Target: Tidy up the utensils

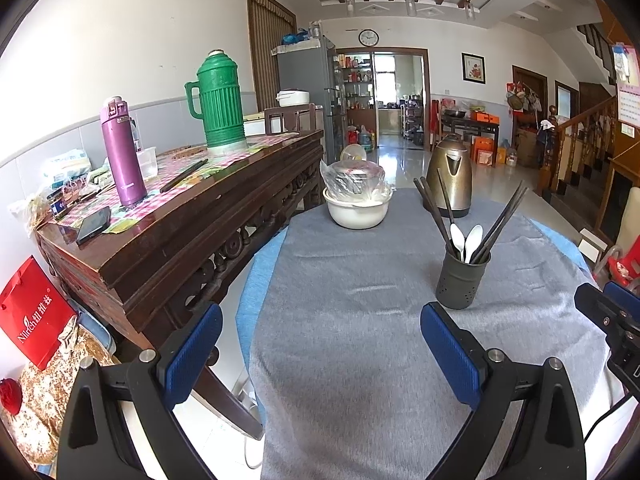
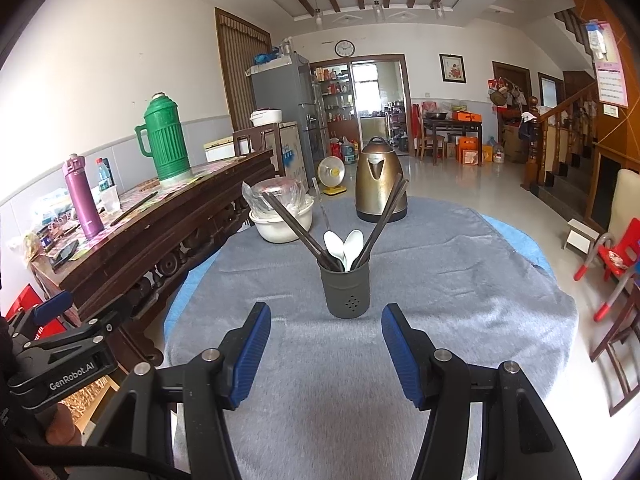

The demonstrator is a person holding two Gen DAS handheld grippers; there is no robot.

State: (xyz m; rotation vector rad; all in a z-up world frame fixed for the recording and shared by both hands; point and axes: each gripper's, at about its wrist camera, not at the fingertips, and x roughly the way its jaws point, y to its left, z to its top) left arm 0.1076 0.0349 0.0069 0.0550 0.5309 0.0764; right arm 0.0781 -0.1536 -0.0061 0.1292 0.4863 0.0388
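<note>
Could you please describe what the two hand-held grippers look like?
Both match: the left hand-held gripper and the right hand-held gripper have black angular frames with silver pivot bolts and two fingers faced with ribbed blue pads. Seen from the right wrist, the left one's black body bears white "GenRobot.AI" lettering. A black cable trails beside the right unit.

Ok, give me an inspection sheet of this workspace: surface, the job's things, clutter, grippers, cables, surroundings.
Surface: grey cloth over the round table, bare in front of both grippers.
Job's things: dark utensil holder upright, holding chopsticks and two white spoons.
Clutter: brass kettle; white bowl with bagged items.
Grippers: left gripper open, empty; right gripper open, empty.
Cables: black cable by the right gripper's body.
Surroundings: wooden sideboard with green thermos and purple flask; red chair.
</note>
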